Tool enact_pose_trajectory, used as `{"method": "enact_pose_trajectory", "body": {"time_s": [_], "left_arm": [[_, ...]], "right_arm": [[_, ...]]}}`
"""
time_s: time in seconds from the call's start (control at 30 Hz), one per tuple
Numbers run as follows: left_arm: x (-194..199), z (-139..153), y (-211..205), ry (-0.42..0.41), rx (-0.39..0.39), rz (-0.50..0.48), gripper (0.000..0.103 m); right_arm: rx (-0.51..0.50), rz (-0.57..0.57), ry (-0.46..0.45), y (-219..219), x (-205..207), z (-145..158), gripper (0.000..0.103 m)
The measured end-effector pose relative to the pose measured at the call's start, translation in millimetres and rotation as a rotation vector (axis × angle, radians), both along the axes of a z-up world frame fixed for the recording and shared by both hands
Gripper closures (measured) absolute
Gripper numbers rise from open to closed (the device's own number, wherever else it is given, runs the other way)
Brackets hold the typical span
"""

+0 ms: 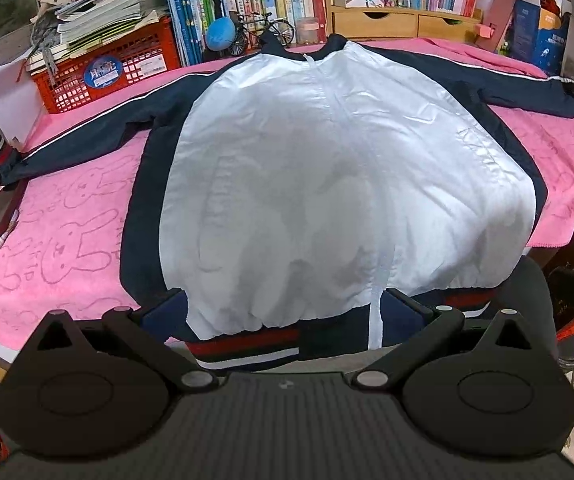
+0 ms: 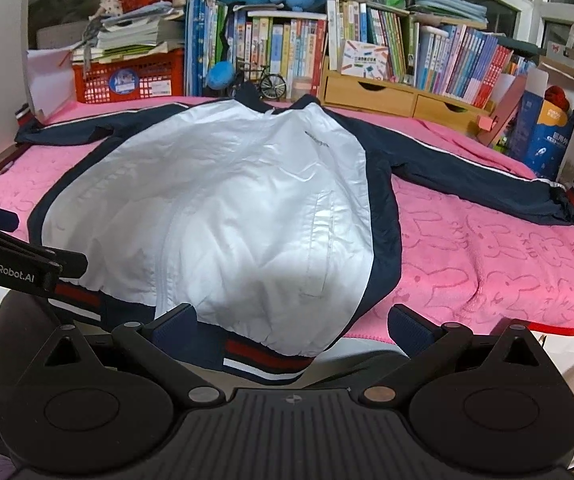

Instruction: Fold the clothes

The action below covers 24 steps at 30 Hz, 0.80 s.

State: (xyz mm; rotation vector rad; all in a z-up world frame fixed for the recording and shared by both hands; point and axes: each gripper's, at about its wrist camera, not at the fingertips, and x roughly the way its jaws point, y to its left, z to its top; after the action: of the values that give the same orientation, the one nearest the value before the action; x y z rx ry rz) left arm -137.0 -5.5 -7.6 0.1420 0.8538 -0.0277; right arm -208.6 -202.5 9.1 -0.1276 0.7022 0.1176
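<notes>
White-and-navy jacket [image 1: 327, 168] lies spread flat, sleeves outstretched.

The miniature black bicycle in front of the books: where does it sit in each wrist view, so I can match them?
Left wrist: the miniature bicycle stands top centre, just left of the jacket collar.
Right wrist: the bicycle stands upper centre, directly behind the collar.
Shared landmark: the red crate at the far left of the pink blanket.

You get bright, even indoor light from above; the white jacket [image 1: 327, 184] glares slightly, with soft grey shadows low on it. Fisheye bends your edges, and corners go dark.
</notes>
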Motion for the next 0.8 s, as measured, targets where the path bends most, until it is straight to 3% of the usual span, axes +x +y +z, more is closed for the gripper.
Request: {"method": "enact_pose_trajectory", "body": {"time_s": [0.8], "left_arm": [[15,-7,-11,0.032,0.019,-0.029,0.000]], "right_arm": [[-0.021,-0.015,0.024,-4,12,-3,0.000]]}}
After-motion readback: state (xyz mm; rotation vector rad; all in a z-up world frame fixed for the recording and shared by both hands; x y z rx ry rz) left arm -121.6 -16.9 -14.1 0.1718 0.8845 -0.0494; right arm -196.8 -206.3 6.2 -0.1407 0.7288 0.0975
